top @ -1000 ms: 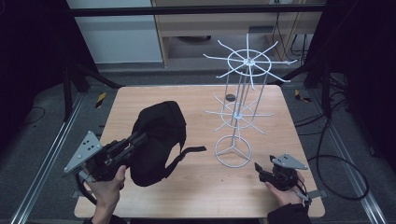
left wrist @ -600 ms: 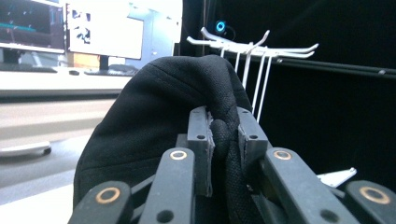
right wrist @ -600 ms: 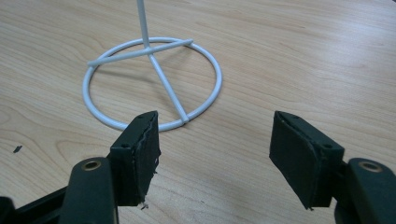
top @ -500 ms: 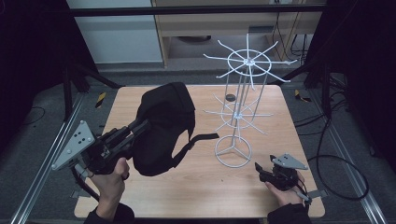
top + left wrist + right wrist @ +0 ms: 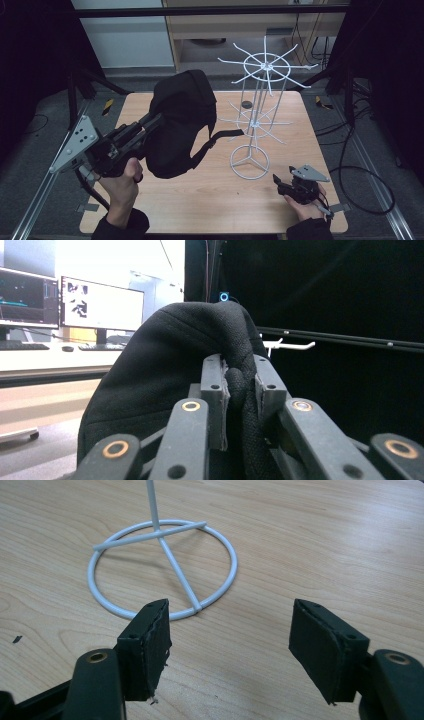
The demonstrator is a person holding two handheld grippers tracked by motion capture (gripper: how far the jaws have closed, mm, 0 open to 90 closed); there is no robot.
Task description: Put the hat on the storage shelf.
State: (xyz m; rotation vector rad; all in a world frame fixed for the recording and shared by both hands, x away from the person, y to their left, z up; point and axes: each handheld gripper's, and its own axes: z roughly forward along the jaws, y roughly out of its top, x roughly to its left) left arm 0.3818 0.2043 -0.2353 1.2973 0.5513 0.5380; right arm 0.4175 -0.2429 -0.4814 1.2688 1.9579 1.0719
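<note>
While the wooden surface (image 5: 210, 200) carries a white wire rack (image 5: 255, 125) at its right half, a black backpack (image 5: 180, 122) is held above its left half, clear of the wood, a strap (image 5: 220, 137) hanging toward the rack. The bag's fabric is pinched between the closed jaws of the left tool (image 5: 239, 390). The right tool (image 5: 230, 645) is held open and empty near the rack's ring base (image 5: 162, 570).

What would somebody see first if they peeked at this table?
Probably the floppy black fabric backpack, lifted off the light wooden table on its left side, with the left hand-held gripper pinching its fabric. Next, the tall white wire rack with spoke arms standing at the right, the open right hand-held gripper resting near its ring base.
</note>
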